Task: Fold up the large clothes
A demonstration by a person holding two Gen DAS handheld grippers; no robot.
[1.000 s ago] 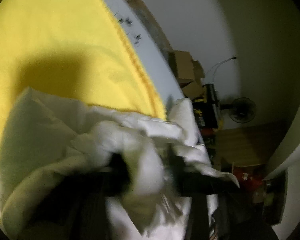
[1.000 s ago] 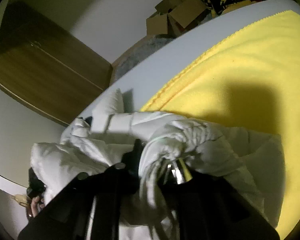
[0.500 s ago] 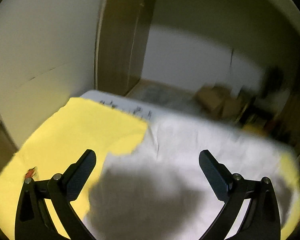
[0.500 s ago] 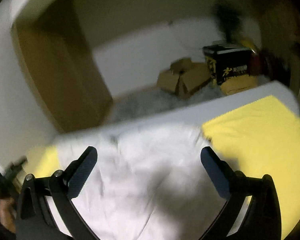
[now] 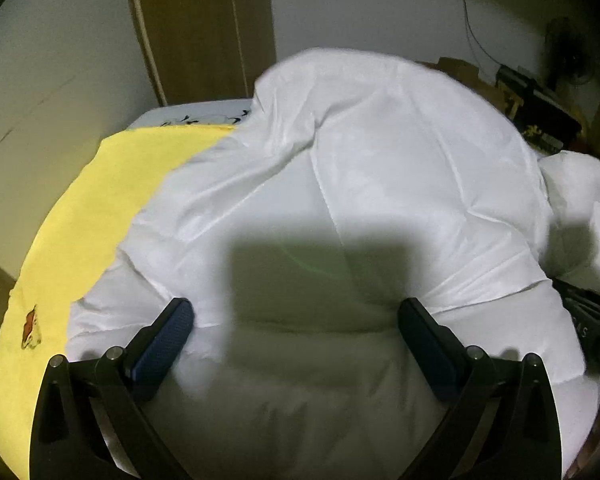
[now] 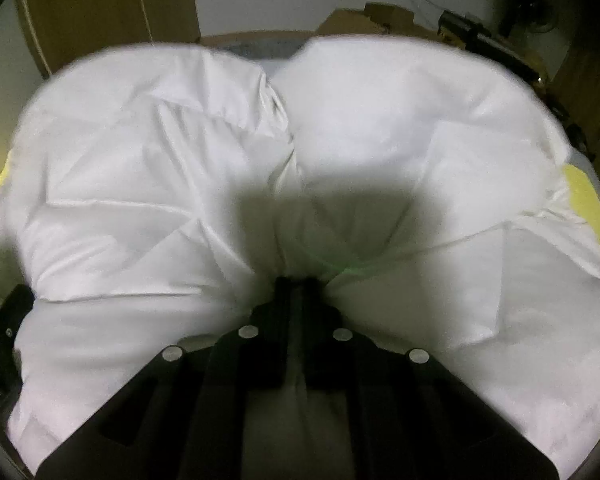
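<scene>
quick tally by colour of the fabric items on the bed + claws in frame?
White: 1, the puffy white garment
Yellow: 1, the yellow blanket under it
Black claws: 2, the left claw open over the garment, the right claw shut on a pinch of it
Total: 4

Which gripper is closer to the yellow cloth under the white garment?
Left. The left gripper stands open over the white garment, beside the yellow cloth. The right gripper pinches the garment mid-way, cloth only at the edges.

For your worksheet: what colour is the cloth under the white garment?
Yellow cloth, clearest in the left wrist view.
</scene>
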